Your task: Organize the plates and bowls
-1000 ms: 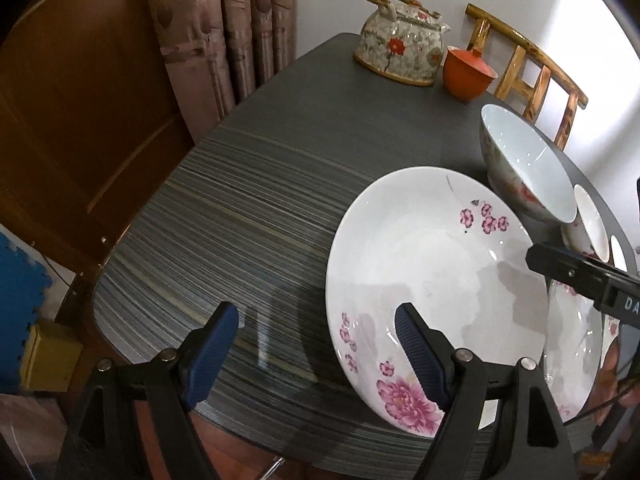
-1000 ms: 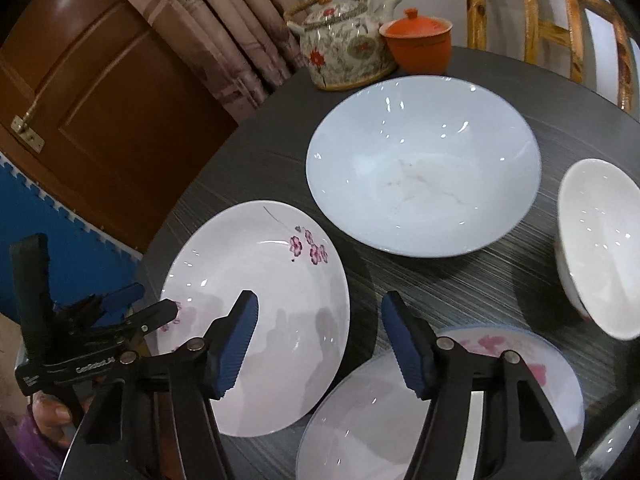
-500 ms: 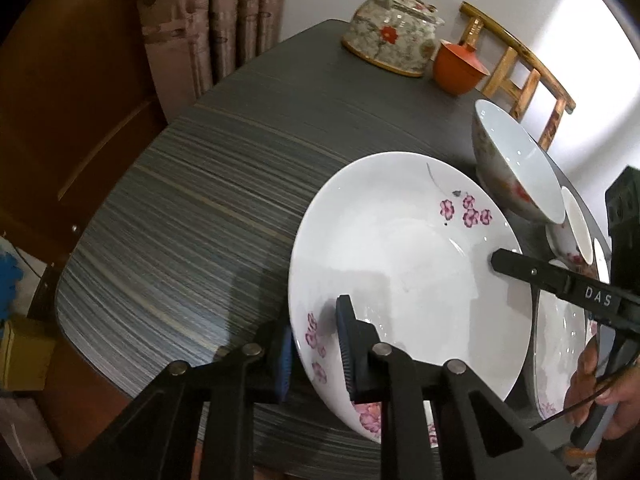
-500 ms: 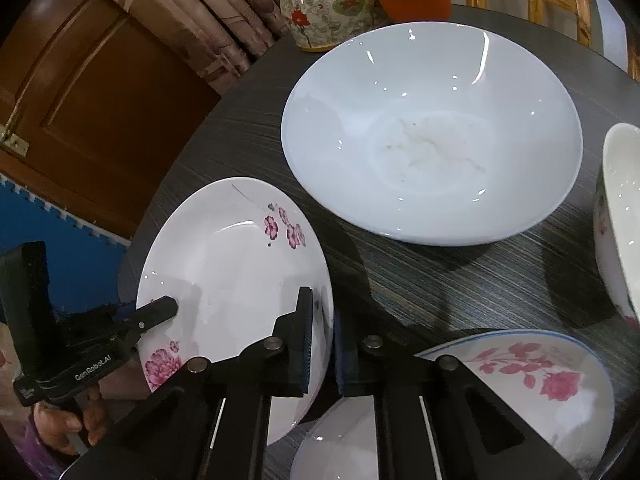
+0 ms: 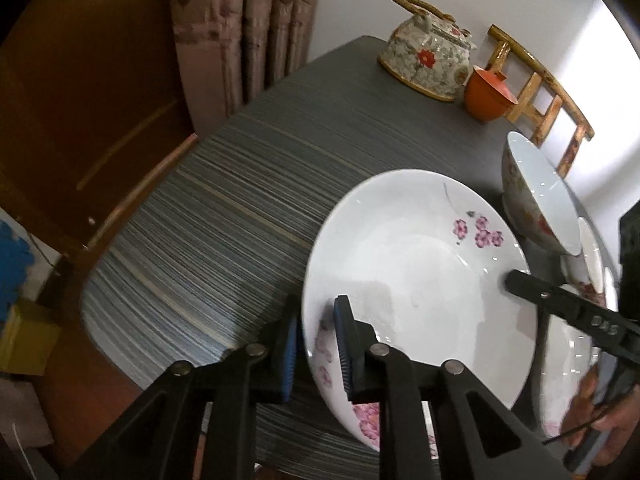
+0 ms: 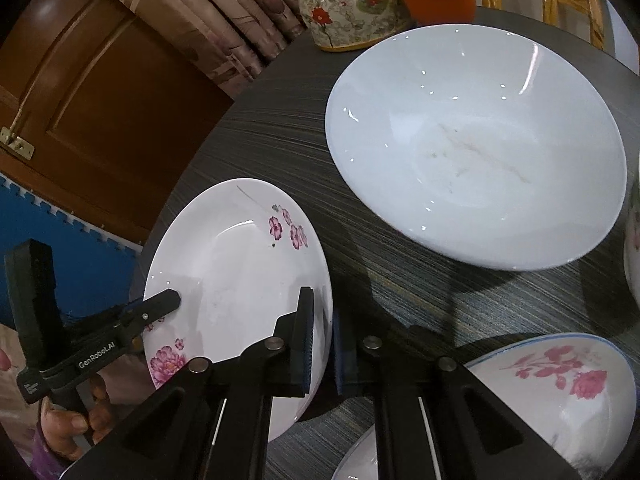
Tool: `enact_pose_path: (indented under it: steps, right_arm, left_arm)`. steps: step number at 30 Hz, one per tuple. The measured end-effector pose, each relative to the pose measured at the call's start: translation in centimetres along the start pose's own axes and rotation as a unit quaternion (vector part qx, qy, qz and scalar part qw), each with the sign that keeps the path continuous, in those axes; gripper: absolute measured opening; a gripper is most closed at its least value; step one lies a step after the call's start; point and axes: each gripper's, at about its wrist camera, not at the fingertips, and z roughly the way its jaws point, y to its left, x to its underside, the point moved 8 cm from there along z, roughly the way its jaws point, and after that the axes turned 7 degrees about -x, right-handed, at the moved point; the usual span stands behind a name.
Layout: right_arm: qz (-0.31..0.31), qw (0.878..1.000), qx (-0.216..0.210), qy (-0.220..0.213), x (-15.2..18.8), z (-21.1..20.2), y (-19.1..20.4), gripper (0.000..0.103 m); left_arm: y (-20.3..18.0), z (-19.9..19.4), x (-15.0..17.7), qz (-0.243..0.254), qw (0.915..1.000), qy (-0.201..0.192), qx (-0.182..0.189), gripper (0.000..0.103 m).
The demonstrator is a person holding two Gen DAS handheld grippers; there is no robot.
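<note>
A white plate with pink flowers (image 5: 416,272) is held off the dark striped table (image 5: 224,216) by both grippers. My left gripper (image 5: 316,352) is shut on its near left rim. My right gripper (image 6: 322,340) is shut on the opposite rim of the plate (image 6: 236,276); it also shows in the left wrist view (image 5: 568,304). A large white bowl (image 6: 476,148) sits behind on the table. A second flowered plate (image 6: 552,392) lies at the lower right. A small flowered bowl (image 6: 634,256) shows at the right edge.
A floral teapot (image 5: 426,58) and an orange lidded cup (image 5: 486,94) stand at the table's far end, with a wooden chair (image 5: 548,96) behind. A curtain (image 5: 248,24) and a wooden door (image 6: 80,92) are at the left.
Both grippers went from open to shut on opposite rims of the flowered plate. The plate has since risen and tilted off the table.
</note>
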Motion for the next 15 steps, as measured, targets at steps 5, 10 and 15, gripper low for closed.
enact_pose_path:
  steps: [5,10,15]
  right_arm:
    - [0.011,1.0,-0.008,-0.024,0.4,-1.7,-0.3,0.02]
    - [0.046,0.995,-0.052,-0.072,1.1,-6.9,-1.1,0.026]
    - [0.057,0.993,-0.063,-0.078,3.6,-14.0,-4.9,0.03]
  left_arm:
    - [0.9,-1.1,-0.2,0.018,0.9968,-0.019,-0.075,0.046]
    - [-0.2,-5.0,-1.0,0.034,0.992,-0.077,-0.095,0.046]
    - [-6.5,-8.8,1.7,0.076,0.9953,-0.058,0.015,0.047]
